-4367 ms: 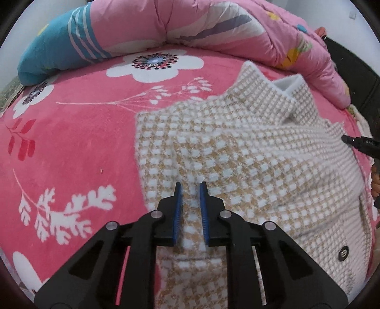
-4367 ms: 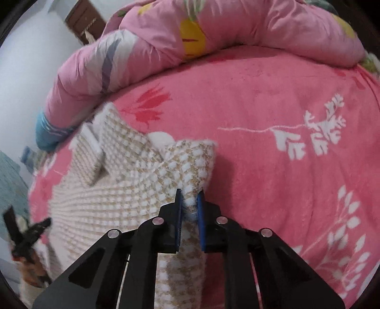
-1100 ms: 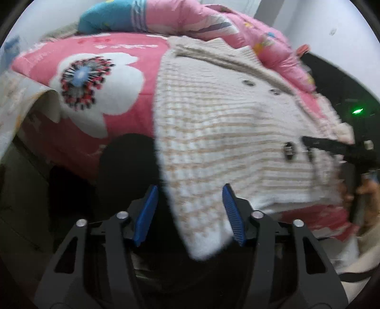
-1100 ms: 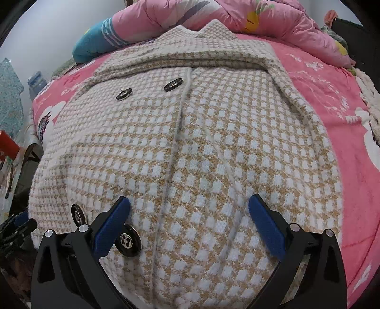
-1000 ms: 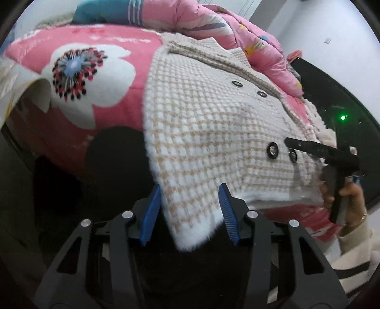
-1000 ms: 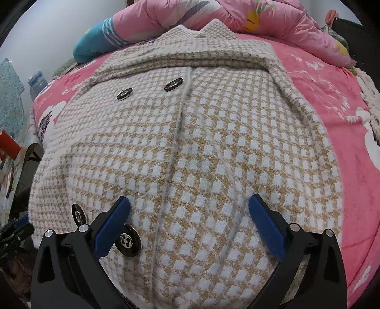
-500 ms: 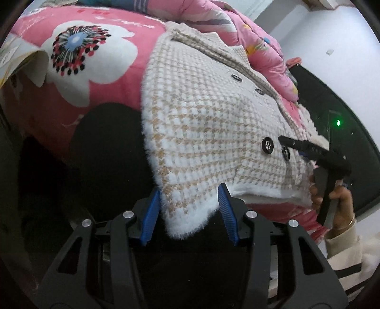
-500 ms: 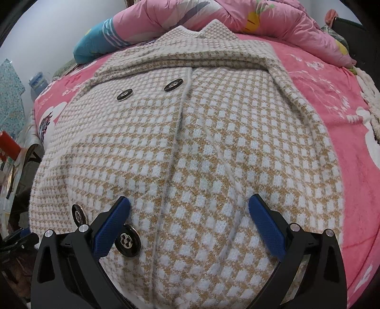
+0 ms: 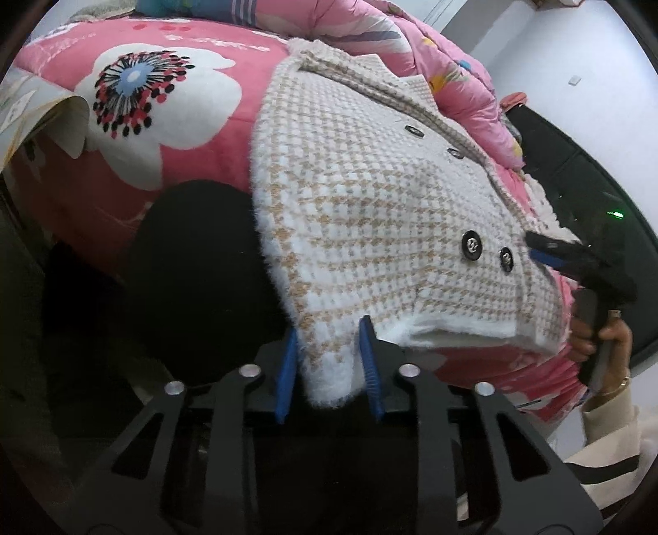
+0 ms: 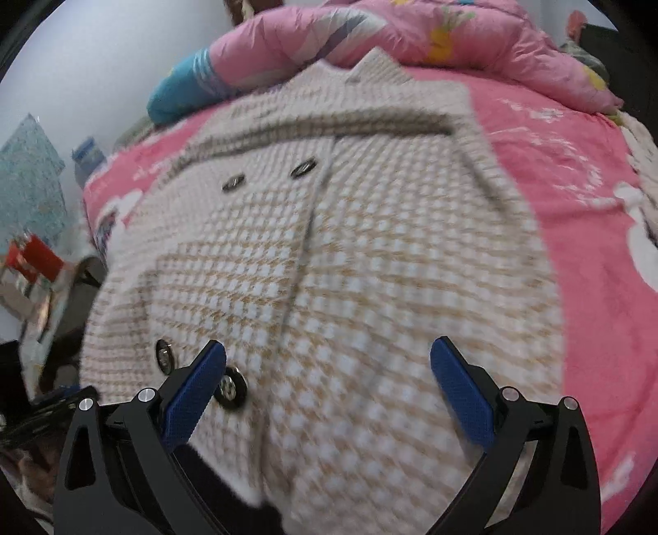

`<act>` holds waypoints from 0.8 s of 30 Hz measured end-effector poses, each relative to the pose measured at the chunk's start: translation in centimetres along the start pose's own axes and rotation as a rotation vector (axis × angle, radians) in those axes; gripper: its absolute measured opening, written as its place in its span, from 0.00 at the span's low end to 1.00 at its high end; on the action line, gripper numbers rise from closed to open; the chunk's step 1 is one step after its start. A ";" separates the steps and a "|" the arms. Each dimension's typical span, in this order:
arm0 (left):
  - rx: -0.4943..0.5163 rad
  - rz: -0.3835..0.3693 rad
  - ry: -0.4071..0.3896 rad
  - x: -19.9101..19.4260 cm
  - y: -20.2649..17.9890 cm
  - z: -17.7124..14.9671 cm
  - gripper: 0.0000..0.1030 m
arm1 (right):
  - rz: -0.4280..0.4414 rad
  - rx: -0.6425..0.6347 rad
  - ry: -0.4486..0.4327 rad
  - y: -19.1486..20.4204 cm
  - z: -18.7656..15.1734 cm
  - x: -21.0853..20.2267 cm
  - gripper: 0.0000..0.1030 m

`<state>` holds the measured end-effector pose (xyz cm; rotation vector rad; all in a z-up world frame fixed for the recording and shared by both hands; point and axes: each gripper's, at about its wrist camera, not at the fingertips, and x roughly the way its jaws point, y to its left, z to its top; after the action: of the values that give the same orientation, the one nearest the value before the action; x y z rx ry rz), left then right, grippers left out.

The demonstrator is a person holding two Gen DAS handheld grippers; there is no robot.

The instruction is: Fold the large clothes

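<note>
A beige-and-white checked coat (image 9: 370, 197) with dark buttons (image 9: 471, 245) lies face up on the pink bed (image 9: 197, 123), its hem hanging over the near edge. My left gripper (image 9: 327, 329) is at the hem's left corner. Its jaws are closing with the fluffy corner between the blue pads (image 9: 288, 370), and the fabric does not look squeezed. In the right wrist view the coat (image 10: 370, 247) is blurred. My right gripper (image 10: 329, 350) hovers wide open over the hem near two buttons (image 10: 230, 387). The left wrist view shows it (image 9: 575, 263) held in a hand (image 9: 596, 333).
A rolled pink quilt (image 9: 370, 37) lies along the head of the bed, beyond the collar. Below the bed edge a black rounded shape (image 9: 197, 267) sits beside the hanging hem. At the left of the right wrist view stands clutter with a red box (image 10: 37, 255).
The left jaws have narrowed around the hem corner, which reaches deeper between the pads. The right gripper has lifted and drawn back from the coat, still wide open, and its view is blurred.
</note>
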<state>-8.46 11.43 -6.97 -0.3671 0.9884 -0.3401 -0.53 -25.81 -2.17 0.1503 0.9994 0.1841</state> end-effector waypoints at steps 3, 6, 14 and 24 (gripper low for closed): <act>-0.002 -0.001 0.005 0.0 0.3 0.0 0.25 | 0.040 0.079 0.005 -2.4 -1.5 -2.2 0.94; 0.008 0.008 0.011 0.0 0.1 0.1 0.25 | 0.097 0.183 0.021 -5.2 -4.0 -3.9 0.92; 0.030 0.030 0.022 0.1 -0.2 0.2 0.25 | 0.103 0.308 0.004 -7.8 -7.0 -6.0 0.91; 0.073 0.089 0.009 0.2 -0.9 0.0 0.20 | 0.205 0.366 0.048 -8.9 -9.9 -6.0 0.55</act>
<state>-8.48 10.57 -6.70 -0.2548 0.9950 -0.2969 -11.35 -35.37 -4.37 0.5859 1.0588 0.1908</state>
